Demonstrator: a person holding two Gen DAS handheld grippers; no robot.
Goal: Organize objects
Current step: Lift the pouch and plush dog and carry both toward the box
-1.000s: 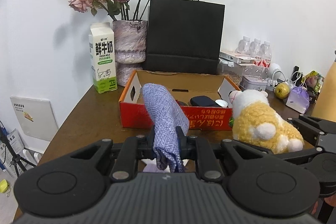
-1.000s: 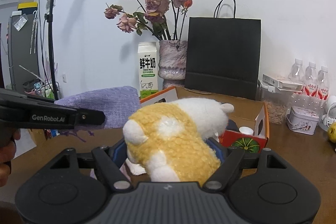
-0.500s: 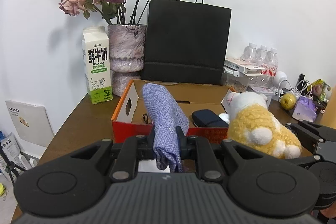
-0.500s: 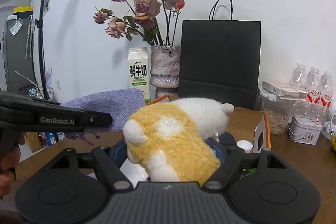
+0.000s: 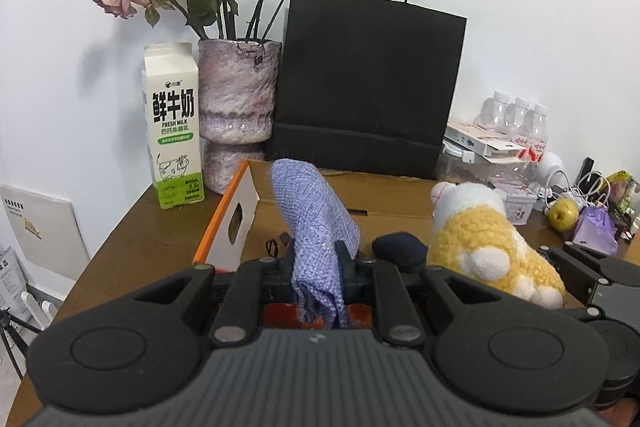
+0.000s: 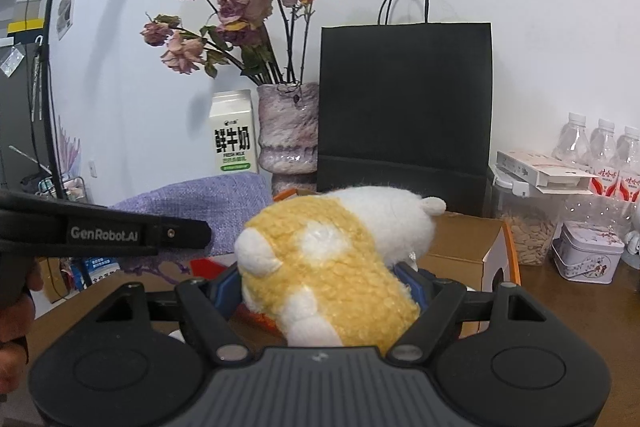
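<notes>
My left gripper (image 5: 316, 267) is shut on a folded purple cloth (image 5: 312, 223), which stands up between the fingers over the near edge of an orange cardboard box (image 5: 224, 227). My right gripper (image 6: 324, 279) is shut on a yellow and white plush toy (image 6: 332, 259), held over the box's (image 6: 496, 259) near side. In the left wrist view the plush toy (image 5: 484, 243) hangs at the right, with a dark pouch (image 5: 400, 247) lying inside the box. In the right wrist view the left gripper (image 6: 192, 233) and the cloth (image 6: 208, 203) reach in from the left.
Behind the box stand a milk carton (image 5: 172, 127), a vase of dried roses (image 5: 236, 99) and a black paper bag (image 5: 368, 83). Water bottles (image 6: 600, 151), a tin (image 6: 588, 255), a green apple (image 5: 563, 214) and cables crowd the table's right side. A hand (image 6: 16, 311) holds the left gripper.
Both grippers have moved forward toward the box, each still holding its object. The box, vase and bag now loom larger, and the box's red front has dropped behind the left gripper.
</notes>
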